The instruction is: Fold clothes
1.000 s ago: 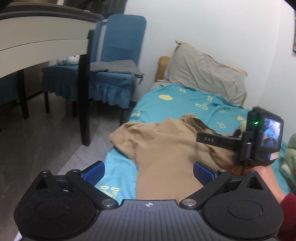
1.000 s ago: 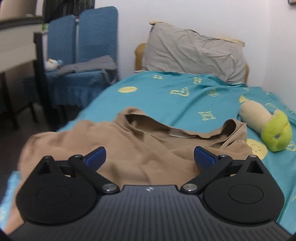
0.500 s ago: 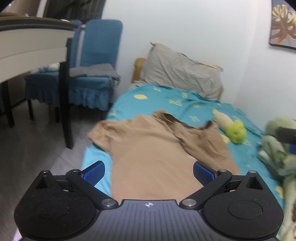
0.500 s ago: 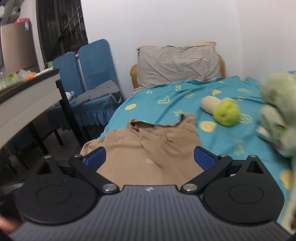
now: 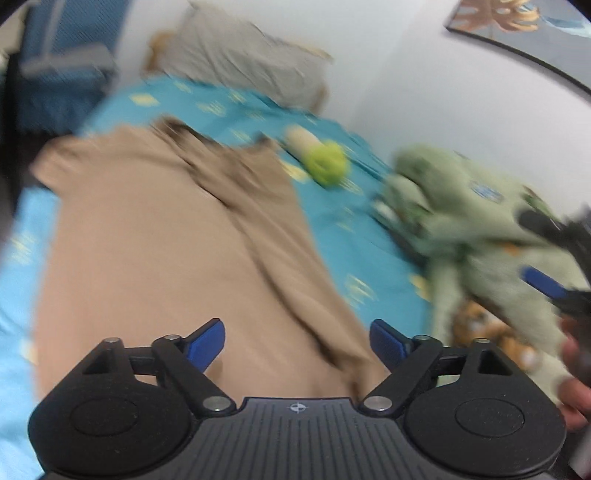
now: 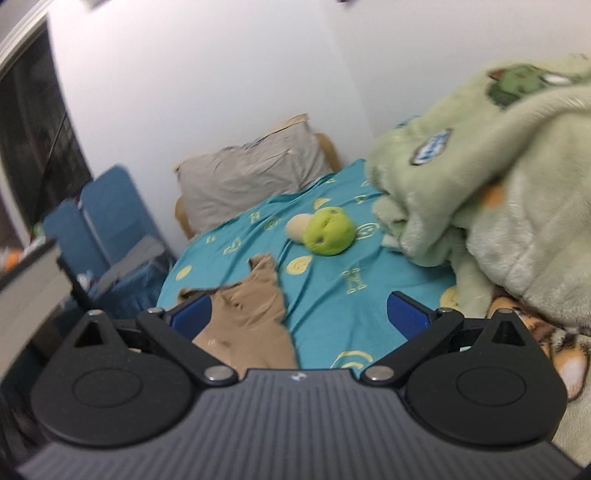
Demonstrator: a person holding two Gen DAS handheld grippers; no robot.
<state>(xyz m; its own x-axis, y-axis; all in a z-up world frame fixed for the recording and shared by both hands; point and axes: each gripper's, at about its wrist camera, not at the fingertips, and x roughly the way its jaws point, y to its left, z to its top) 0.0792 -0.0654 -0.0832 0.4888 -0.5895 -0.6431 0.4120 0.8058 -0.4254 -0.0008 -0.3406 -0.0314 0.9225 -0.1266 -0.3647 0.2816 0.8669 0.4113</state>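
From your left wrist camera, badly smeared by motion, your left gripper (image 5: pixel 297 341) hangs over one tan shirt (image 5: pixel 155 236) with its jaws spread wide and nothing between the two blue pads (image 5: pixel 207 341). The shirt lies spread on the teal bedsheet (image 5: pixel 343 236), its collar end toward the one grey pillow (image 5: pixel 243 62) at the head of the bed. One plush toy (image 5: pixel 321 162) with a lime-green end sits on the sheet just beyond the shirt's far corner. To the right, one heap of pale green fleece blanket (image 5: pixel 461 214) is piled up, and in front of it you can see your right gripper (image 5: pixel 546 258) at the frame edge, with your right hand (image 5: pixel 572 376) below it. One framed picture (image 5: pixel 517 22) hangs on the white wall. One blue chair (image 5: pixel 59 55) shows at top left; the blur hides whether there are more.

From your right wrist camera, the right gripper (image 6: pixel 299 314) also has its jaws wide apart and holds nothing. It points over the bedsheet (image 6: pixel 332 280); the tan shirt (image 6: pixel 251 314) lies under and just past the left pad, only its near corner and collar part showing. The single plush toy (image 6: pixel 325 229) rests well beyond it. The green blanket (image 6: pixel 498 184) rises at the right, and the pillow (image 6: pixel 247 177) leans at the headboard. Two blue chair backs (image 6: pixel 96 218) stand beside the bed, next to a tabletop (image 6: pixel 29 280) at the left edge.
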